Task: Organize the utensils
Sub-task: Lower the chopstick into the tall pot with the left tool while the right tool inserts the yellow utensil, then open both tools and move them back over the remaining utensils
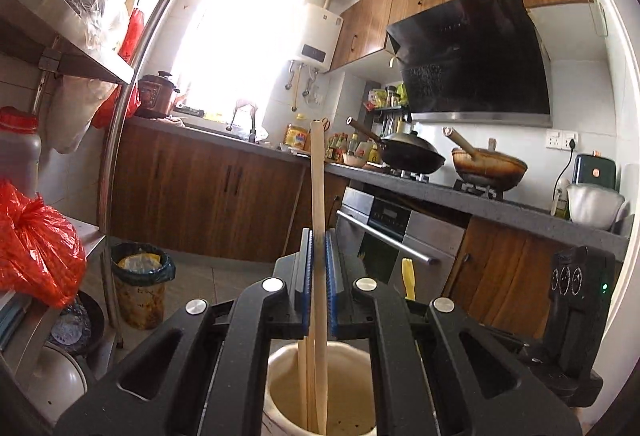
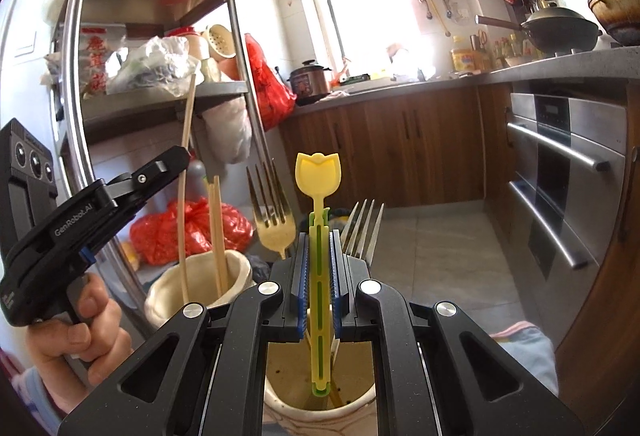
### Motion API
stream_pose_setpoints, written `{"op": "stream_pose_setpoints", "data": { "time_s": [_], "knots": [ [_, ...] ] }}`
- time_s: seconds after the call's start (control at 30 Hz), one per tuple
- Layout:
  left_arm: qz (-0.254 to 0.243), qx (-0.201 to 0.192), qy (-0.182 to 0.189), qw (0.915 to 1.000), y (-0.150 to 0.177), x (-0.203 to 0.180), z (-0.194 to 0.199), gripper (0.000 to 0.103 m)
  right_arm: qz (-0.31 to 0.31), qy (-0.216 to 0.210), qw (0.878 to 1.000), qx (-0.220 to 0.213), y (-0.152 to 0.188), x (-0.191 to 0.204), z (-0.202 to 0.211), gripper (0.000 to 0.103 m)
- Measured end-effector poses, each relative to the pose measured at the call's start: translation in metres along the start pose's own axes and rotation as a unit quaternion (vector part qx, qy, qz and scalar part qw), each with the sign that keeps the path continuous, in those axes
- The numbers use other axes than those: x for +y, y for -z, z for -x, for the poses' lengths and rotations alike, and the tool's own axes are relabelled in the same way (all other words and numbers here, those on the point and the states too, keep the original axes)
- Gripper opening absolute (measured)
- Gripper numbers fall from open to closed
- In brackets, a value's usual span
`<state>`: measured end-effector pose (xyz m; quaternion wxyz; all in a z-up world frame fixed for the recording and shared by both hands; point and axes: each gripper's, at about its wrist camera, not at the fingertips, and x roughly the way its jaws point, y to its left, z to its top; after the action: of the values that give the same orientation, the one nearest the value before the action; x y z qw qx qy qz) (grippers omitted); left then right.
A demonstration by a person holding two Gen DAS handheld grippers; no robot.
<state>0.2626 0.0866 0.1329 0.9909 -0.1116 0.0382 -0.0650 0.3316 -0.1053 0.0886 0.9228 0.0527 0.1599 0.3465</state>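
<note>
My left gripper (image 1: pixel 318 236) is shut on a long wooden chopstick (image 1: pixel 318 187) that stands upright with its lower end inside a cream holder (image 1: pixel 276 388); another chopstick stands beside it. From the right wrist view the left gripper (image 2: pixel 176 159) holds that chopstick (image 2: pixel 186 155) over the cream holder (image 2: pixel 160 292). My right gripper (image 2: pixel 318 236) is shut on a yellow-green tulip-topped utensil (image 2: pixel 319 175) whose lower end is inside a second holder (image 2: pixel 280 396). Two forks (image 2: pixel 272 211) stand behind the right gripper, one on each side.
A steel shelf rack (image 2: pixel 160 91) with bags and bowls stands at the left. A red plastic bag (image 1: pixel 36 236) lies on its lower shelf. A bin (image 1: pixel 140 284) stands on the floor. The counter with woks (image 1: pixel 412 155) and the oven (image 1: pixel 392 236) are opposite.
</note>
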Motion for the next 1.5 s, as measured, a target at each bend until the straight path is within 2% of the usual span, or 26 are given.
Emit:
{"op": "stream_pose_setpoints", "data": {
  "time_s": [0.23,0.7,1.37,1.5],
  "knots": [
    [-0.019,0.039,-0.014,0.999,0.019,-0.005,0.006,0.006,0.015,0.01,1.0,0.017,0.016,0.006,0.002,0.01],
    [-0.066,0.093,-0.043,0.9926,0.032,-0.018,0.008,0.006,0.025,0.03,0.999,0.034,0.029,0.009,0.017,0.01],
    [-0.089,0.137,-0.051,0.9852,0.038,-0.022,-0.004,0.006,0.017,0.034,0.998,0.057,0.031,0.005,0.006,0.011],
    [-0.091,0.134,-0.053,0.9854,0.039,-0.023,-0.004,0.006,0.022,0.032,0.998,0.054,0.03,0.007,0.008,0.019]
  ]
}}
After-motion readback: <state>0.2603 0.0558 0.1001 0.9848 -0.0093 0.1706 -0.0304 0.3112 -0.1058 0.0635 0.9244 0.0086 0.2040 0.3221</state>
